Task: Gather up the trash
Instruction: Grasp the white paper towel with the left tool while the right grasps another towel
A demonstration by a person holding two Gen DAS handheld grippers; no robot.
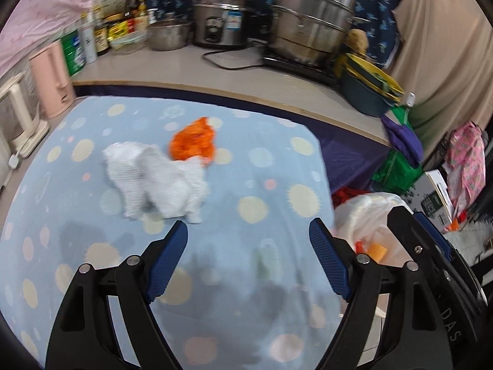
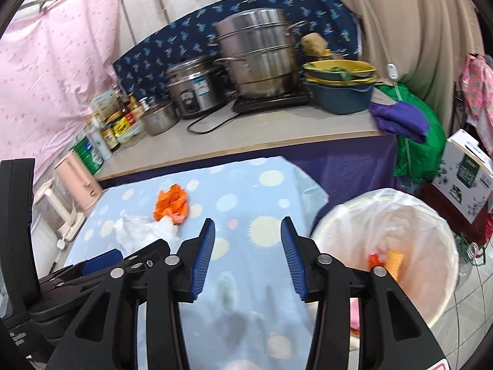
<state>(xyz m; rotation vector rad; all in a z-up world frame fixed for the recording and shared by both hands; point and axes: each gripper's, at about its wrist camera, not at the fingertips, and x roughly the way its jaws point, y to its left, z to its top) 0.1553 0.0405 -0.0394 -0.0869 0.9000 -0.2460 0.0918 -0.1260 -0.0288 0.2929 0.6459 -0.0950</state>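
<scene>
On the blue spotted table [image 1: 92, 262] lie two pieces of trash, one white crumpled tissue [image 1: 155, 183] touching one orange wrapper [image 1: 193, 141], both ahead of the spread, empty left gripper [image 1: 248, 239] and right gripper [image 2: 248, 231], one lined bin [image 2: 437, 234] at right.

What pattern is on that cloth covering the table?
The cloth is light blue with pale yellow, white and pink dots, clearest in the left wrist view.

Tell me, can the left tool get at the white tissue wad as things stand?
Probably yes. The left tool is open, and the white tissue wad lies just ahead on the blue dotted cloth, nothing between them.
</scene>
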